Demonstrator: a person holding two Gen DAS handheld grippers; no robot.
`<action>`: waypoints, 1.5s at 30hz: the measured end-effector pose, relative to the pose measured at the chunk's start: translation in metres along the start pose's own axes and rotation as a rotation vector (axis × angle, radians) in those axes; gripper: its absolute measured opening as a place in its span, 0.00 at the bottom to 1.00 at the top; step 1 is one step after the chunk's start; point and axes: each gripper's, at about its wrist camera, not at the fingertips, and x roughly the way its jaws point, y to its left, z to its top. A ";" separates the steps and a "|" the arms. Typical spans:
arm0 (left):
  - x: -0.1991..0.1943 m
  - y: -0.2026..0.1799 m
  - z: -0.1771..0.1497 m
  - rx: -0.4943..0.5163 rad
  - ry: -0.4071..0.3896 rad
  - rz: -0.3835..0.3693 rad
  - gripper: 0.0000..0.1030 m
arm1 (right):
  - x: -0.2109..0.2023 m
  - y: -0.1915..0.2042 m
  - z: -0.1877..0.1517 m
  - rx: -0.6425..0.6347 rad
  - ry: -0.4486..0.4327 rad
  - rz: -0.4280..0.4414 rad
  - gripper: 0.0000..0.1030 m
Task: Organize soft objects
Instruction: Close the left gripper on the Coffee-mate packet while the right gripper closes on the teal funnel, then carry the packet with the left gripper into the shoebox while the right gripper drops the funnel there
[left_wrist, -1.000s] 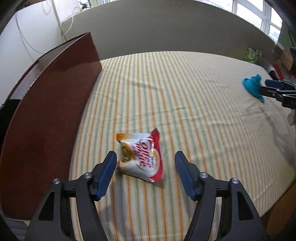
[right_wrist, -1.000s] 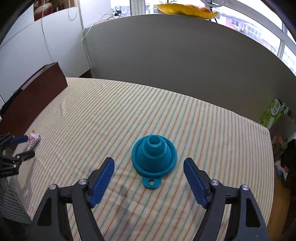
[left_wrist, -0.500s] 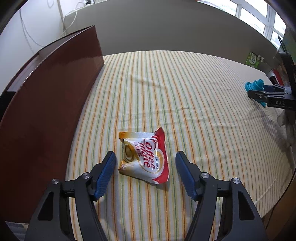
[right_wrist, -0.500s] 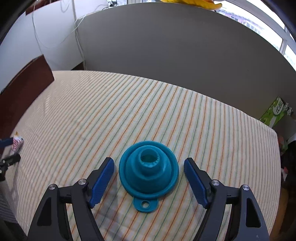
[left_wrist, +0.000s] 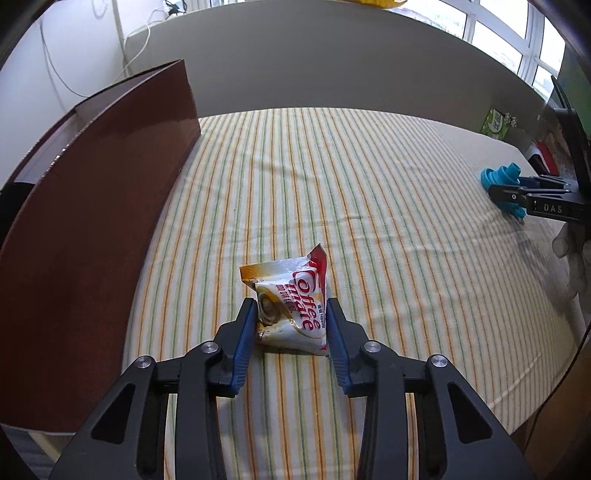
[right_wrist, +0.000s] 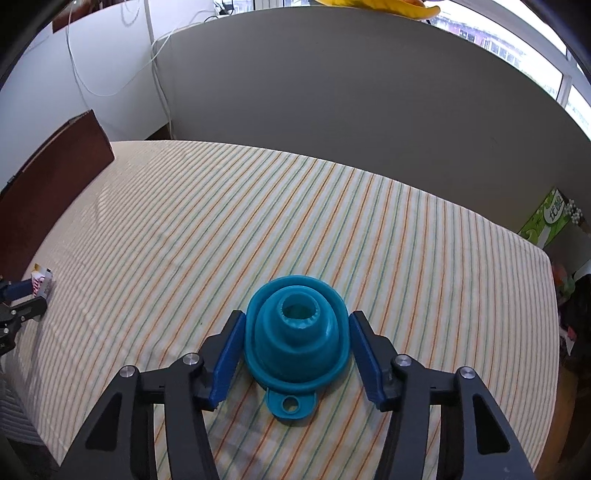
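Soft things, two of them, lie well apart on a worktop covered with a striped cloth. A creamer sachet, white with red lettering and crumpled, sits near the left edge. A blue funnel, resting wide mouth down with its hanging tab toward the camera, sits near the right side.

The left gripper has its blue pads pressed against both sides of the sachet, pinching it lightly while it rests on the cloth. The right gripper straddles the funnel with its jaws narrowed to just beside the brim; whether the pads touch the brim cannot be told.

The step in hand looks like grasping both things at once. The next move probably calls for firming each squeeze, gently, since both would buckle, then lifting and carrying them to one place.

A dark red box stands along the left edge, close to the sachet, and may be the destination. A grey partition rises behind the worktop. A green carton sits at the far right corner. Nothing lies between the two things.
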 end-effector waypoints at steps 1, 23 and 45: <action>-0.002 0.000 0.000 0.002 -0.006 0.000 0.34 | -0.002 0.000 -0.001 0.001 -0.004 0.001 0.51; -0.111 0.044 0.001 -0.009 -0.172 -0.077 0.34 | -0.108 0.115 0.032 -0.185 -0.165 0.188 0.50; -0.135 0.200 -0.009 -0.210 -0.201 0.163 0.34 | -0.083 0.283 0.127 -0.393 -0.183 0.304 0.50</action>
